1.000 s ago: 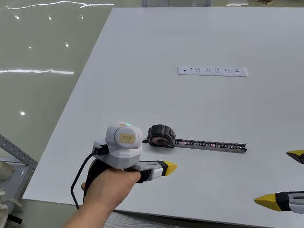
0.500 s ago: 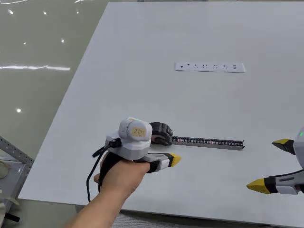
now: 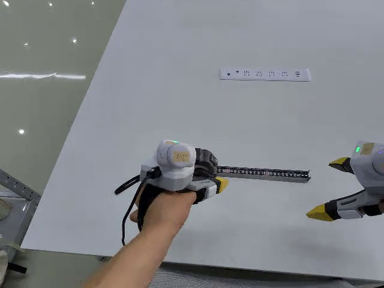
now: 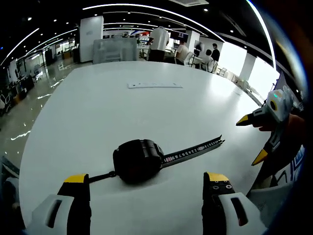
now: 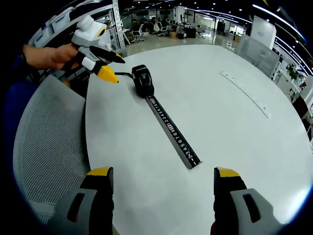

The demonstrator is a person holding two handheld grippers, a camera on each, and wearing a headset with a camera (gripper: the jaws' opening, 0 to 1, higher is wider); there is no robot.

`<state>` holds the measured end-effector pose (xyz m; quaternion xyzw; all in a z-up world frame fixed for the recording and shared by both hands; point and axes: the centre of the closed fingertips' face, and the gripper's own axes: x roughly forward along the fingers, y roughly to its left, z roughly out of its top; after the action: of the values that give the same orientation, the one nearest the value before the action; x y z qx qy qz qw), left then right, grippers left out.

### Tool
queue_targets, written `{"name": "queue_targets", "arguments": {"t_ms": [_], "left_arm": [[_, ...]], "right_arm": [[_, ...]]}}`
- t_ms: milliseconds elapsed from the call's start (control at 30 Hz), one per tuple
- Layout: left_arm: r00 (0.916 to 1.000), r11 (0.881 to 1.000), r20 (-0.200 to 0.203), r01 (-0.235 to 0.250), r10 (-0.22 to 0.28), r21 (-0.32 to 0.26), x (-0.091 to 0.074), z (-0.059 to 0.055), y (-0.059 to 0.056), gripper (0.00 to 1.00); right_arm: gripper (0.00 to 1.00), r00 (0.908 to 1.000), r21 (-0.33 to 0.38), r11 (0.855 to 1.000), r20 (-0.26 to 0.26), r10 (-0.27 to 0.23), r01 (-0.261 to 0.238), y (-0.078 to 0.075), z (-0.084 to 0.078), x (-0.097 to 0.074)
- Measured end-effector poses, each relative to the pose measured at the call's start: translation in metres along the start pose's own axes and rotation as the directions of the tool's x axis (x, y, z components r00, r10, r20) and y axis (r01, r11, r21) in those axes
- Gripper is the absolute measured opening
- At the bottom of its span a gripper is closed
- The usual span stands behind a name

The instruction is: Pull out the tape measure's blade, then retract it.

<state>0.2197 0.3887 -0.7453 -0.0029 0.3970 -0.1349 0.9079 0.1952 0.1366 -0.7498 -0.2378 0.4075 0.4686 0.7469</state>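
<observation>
left hand-held gripper (image 4: 145, 178), right hand-held gripper (image 5: 162, 172) wide open, empty — blade (image 5: 168, 128) reads perhaps 2–9

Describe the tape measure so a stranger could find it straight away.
On the big white table, look near the front edge, well away from the white power strip farther back. The tape measure is the rounded black case just ahead of the left gripper. It alone has a dark numbered blade lying pulled out flat on the table.

A white power strip (image 3: 264, 74) lies flat on the white table (image 3: 180, 90), glossy floor (image 3: 42, 72) beside it
</observation>
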Motion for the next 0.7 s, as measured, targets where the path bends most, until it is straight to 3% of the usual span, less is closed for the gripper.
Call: {"name": "queue_targets", "arguments": {"t_ms": [333, 700], "left_arm": [[0.9999, 1.0, -0.006, -0.008, 0.008, 0.006, 0.023, 0.003, -0.002, 0.86], [0.9994, 0.998, -0.009, -0.033, 0.033, -0.047, 0.04, 0.005, 0.004, 0.83]], "right_arm": [[0.75, 0.999, -0.045, 0.999, -0.037, 0.027, -0.029, -0.023, -0.004, 0.018], [0.61, 0.9942, -0.14, 0.988, -0.09, 0.058, -0.071, -0.04, -0.015, 0.033]]}}
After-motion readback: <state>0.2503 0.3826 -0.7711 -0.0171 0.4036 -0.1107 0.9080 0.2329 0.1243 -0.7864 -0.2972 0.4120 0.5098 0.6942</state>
